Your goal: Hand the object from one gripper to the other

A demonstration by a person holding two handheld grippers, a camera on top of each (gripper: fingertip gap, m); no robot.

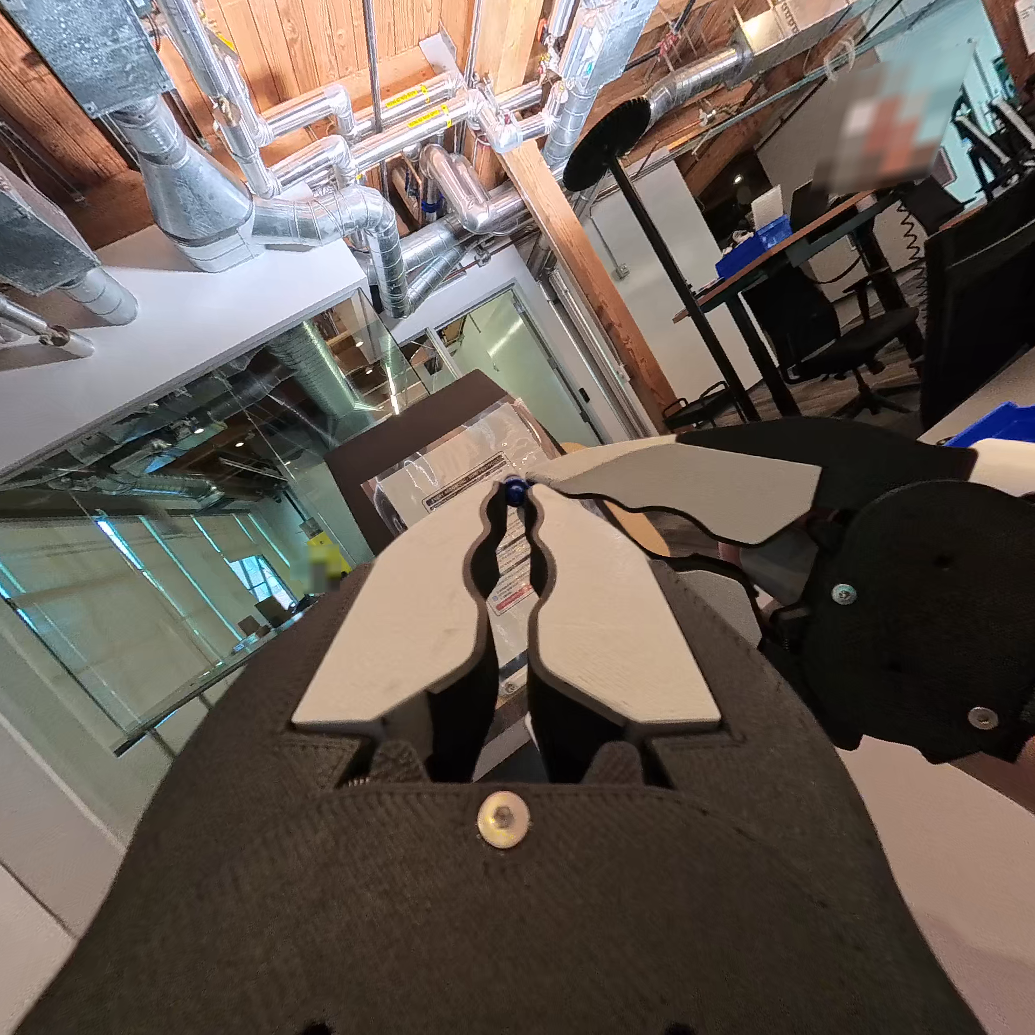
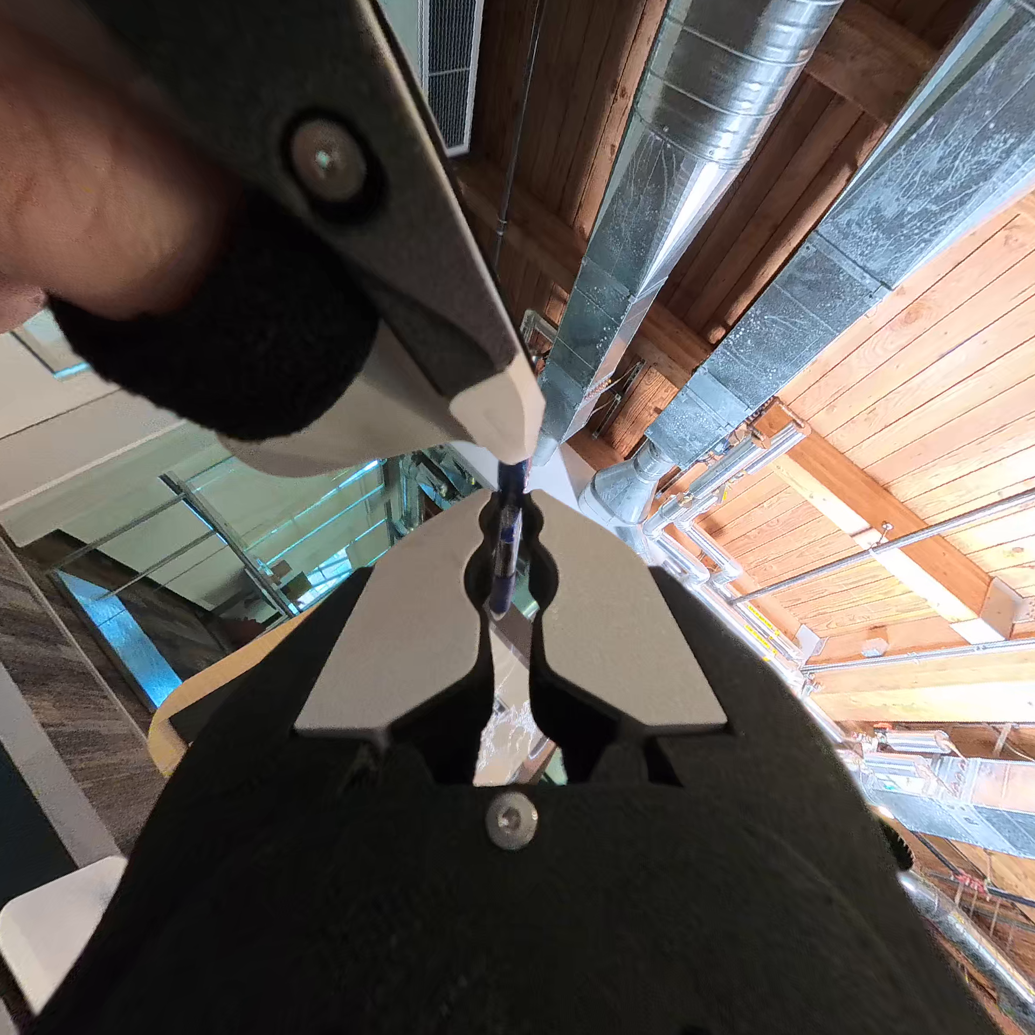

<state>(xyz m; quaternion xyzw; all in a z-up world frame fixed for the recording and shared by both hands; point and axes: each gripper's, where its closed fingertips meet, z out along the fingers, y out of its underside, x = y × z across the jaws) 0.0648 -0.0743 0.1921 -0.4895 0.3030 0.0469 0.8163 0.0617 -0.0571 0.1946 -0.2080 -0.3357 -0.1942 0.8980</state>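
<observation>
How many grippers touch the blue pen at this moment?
2. The left gripper pinches one end of the blue pen at its fingertips. The right gripper is closed on the pen's barrel, and the other gripper's tip meets it from above.

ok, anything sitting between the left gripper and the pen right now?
Nothing visible. The blue pen lies between the right gripper fingers, and the left gripper has its fingertips on the pen's far end, so there is no gap for anything to block.
</observation>
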